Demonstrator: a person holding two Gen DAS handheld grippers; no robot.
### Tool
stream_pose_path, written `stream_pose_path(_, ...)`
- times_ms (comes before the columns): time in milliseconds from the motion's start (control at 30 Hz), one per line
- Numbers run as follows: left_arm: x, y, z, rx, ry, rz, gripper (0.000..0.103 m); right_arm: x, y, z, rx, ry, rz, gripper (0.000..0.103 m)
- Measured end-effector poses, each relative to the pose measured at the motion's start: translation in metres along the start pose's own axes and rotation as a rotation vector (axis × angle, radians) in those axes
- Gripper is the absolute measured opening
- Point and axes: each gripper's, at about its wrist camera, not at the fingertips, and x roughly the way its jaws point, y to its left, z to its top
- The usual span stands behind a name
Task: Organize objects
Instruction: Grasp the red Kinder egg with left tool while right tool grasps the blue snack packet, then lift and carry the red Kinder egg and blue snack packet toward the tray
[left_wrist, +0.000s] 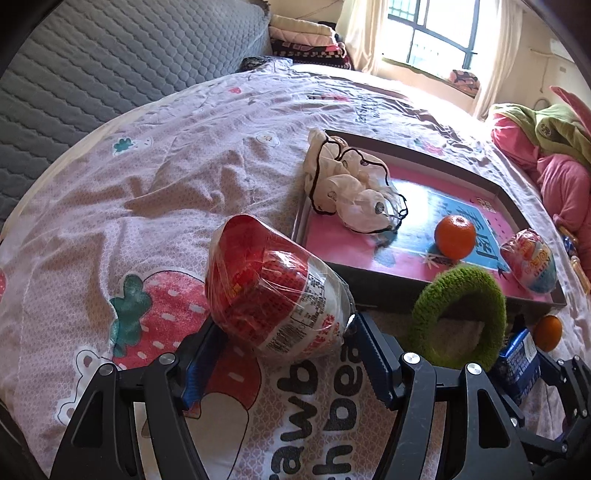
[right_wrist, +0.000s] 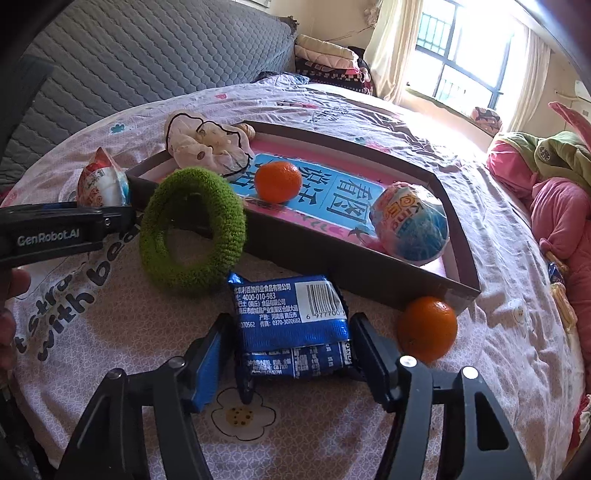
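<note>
Right gripper (right_wrist: 286, 360) brackets the blue snack packet (right_wrist: 291, 328) lying crosswise on the bedspread just short of the tray (right_wrist: 354, 271), jaws spread, not visibly pinching, while left gripper (left_wrist: 280, 345) straddles the red-wrapped egg (left_wrist: 273, 291), open.

Both grippers, left gripper (left_wrist: 280, 354) and right gripper (right_wrist: 286, 363), angle downward, fingers apart.

Both wrist cameras look steeply down along their fingers, close over the bed, sharing the tray (left_wrist: 391, 291) (right_wrist: 354, 269) and green ring (left_wrist: 458, 317) (right_wrist: 192, 229) ahead.
</note>
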Motion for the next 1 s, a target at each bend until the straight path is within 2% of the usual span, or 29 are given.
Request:
stream_pose_path(200, 0.011, 0.005, 0.007, 0.012, -0.015, -0.009, 0.071, -0.001, 0.002, -0.001, -0.003, -0.013, -0.001, 0.055)
stream_pose_path(500, 0.008, 0.006, 0.004, 0.034, -0.029, -0.078, 0.059, -0.003, 0.000, -0.002, 0.015, -0.028, 0.001, 0.054)
stream_pose_path(767, -0.012, 0.001, -0.005, 0.057, -0.041, -0.126, 0.057, -0.010, -0.001, -0.004, 0.039, -0.044, 0.018, 0.054)
stream_pose_path(1000, -0.045, -0.009, -0.006, 0.097, -0.101, -0.133, 0.057, -0.025, -0.005, -0.002, 0.064, -0.087, 0.018, 0.054)
